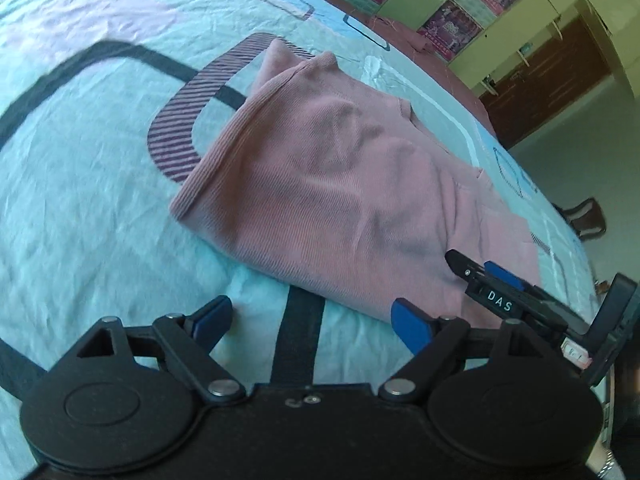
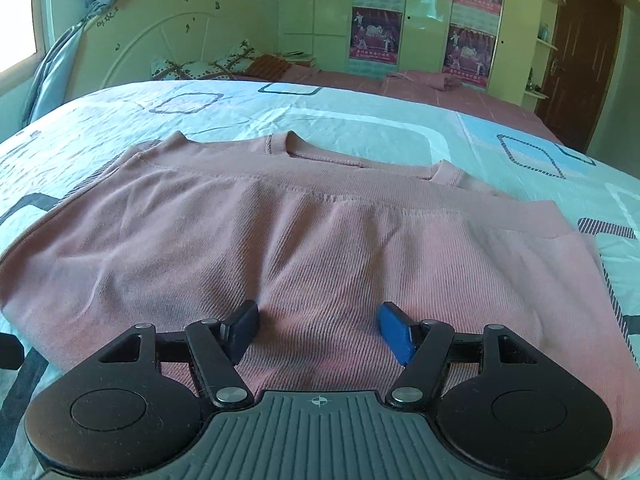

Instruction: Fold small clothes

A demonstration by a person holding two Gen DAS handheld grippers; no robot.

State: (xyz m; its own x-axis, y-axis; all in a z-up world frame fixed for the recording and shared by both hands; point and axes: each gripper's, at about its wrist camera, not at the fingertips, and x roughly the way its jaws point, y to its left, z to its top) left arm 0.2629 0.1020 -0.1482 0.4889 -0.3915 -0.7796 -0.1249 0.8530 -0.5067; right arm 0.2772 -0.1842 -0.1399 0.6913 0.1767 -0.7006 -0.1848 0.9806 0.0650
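Note:
A pink ribbed garment (image 1: 332, 184) lies folded on the bed sheet (image 1: 80, 200). In the right wrist view the pink garment (image 2: 304, 240) fills the middle, its neckline at the far side. My left gripper (image 1: 312, 320) is open and empty, over the sheet just short of the garment's near edge. My right gripper (image 2: 318, 328) is open, its blue pads (image 2: 394, 332) resting low over the garment's near part, gripping nothing. The right gripper also shows in the left wrist view (image 1: 484, 276), over the garment's right end.
The bed sheet is pale blue with dark rounded-square prints. A white headboard (image 2: 160, 36) and pillows (image 2: 200, 66) stand at the far end. A pink blanket (image 2: 420, 84), green wardrobes with posters (image 2: 376, 32) and a brown door (image 2: 580, 60) lie beyond.

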